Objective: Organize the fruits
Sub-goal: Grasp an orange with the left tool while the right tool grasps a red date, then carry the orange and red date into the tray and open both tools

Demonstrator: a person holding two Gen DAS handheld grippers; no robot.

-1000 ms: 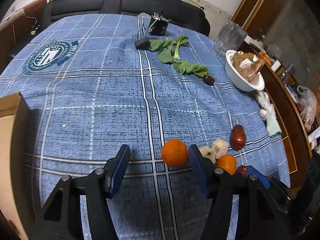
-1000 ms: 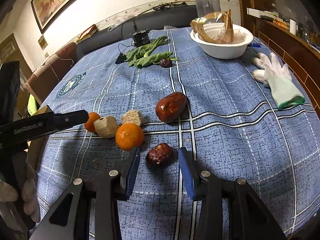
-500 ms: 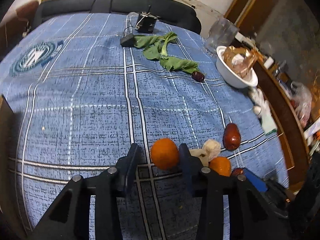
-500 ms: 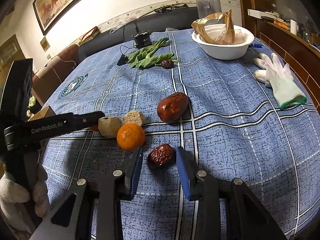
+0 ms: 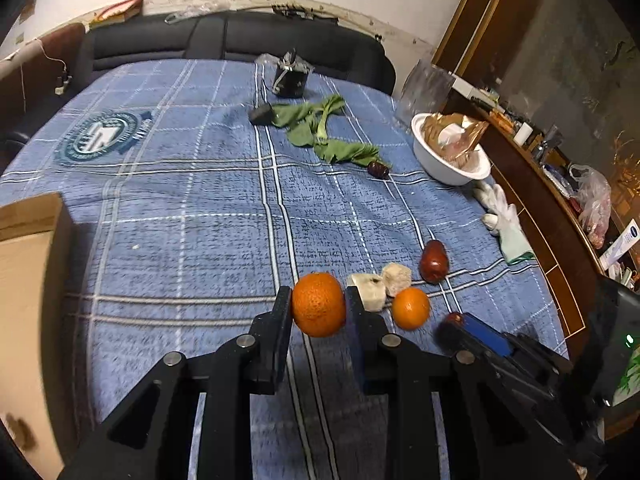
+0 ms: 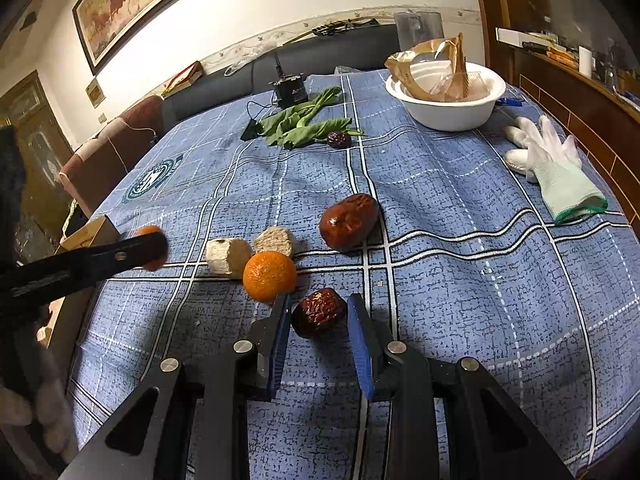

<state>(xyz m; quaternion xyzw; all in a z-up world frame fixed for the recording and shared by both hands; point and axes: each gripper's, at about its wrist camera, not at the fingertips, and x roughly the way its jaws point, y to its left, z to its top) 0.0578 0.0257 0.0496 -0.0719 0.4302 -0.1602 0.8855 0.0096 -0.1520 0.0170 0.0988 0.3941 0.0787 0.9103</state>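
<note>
My left gripper [image 5: 318, 300] is shut on an orange [image 5: 318, 305] and holds it just above the blue checked cloth [image 5: 192, 200]. In the right wrist view the left gripper's finger [image 6: 120, 256] covers most of that orange [image 6: 149, 231]. My right gripper [image 6: 319, 302] is closing around a small wrinkled red date [image 6: 319, 312] that lies on the cloth; a sliver of gap shows at the right pad. A second orange [image 6: 270, 276] sits just left of it. A larger red date [image 6: 349, 221] lies farther back, and a third date [image 6: 339, 139] lies by the greens.
Two pale chunks [image 6: 228, 256] [image 6: 276, 240] lie beside the second orange. A cardboard box [image 5: 28, 280] stands at the left edge. Leafy greens [image 6: 304, 124], a white bowl [image 6: 444, 114] with a paper bag and a white glove [image 6: 560, 168] lie at the back and right.
The left jaws closed onto the orange and lifted it off the cloth. The right jaws narrowed around the small date, which has not moved.
</note>
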